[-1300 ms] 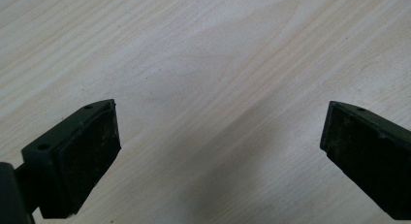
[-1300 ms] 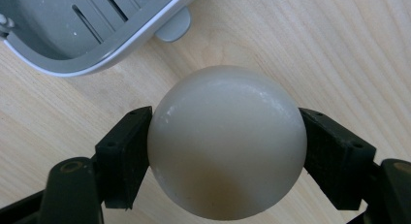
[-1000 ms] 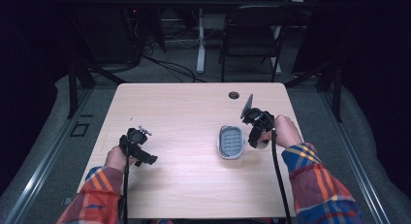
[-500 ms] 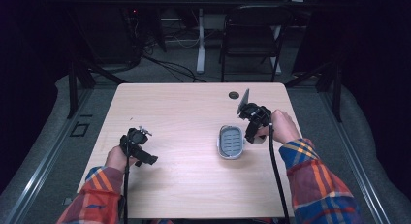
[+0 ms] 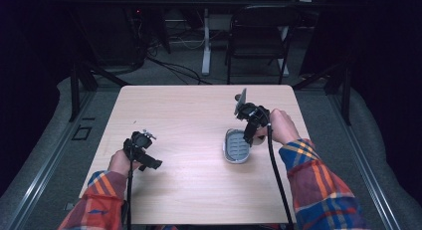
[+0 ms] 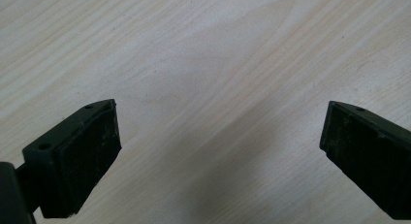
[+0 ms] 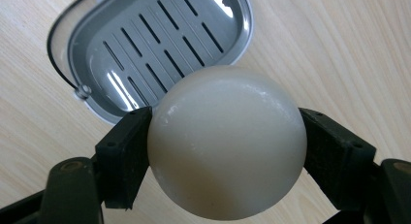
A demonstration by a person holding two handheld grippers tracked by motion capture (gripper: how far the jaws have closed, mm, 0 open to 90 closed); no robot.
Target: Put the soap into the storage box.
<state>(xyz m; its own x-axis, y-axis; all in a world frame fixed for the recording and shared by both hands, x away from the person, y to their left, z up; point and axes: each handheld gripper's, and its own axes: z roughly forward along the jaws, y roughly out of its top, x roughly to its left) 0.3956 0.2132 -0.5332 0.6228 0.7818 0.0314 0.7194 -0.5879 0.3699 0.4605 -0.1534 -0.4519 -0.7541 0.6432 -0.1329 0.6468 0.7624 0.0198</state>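
The high view is looking forward and down from above the person's side, taking in the whole table (image 5: 199, 110) from well back. The left gripper view is facing steeply down, very near bare tabletop (image 6: 203, 64), between its own jaws. The right gripper view is peering close along its jaws at a held white ball (image 7: 227, 141) above the grey soap dish (image 7: 145, 49), which the high view is also showing (image 5: 237, 146).
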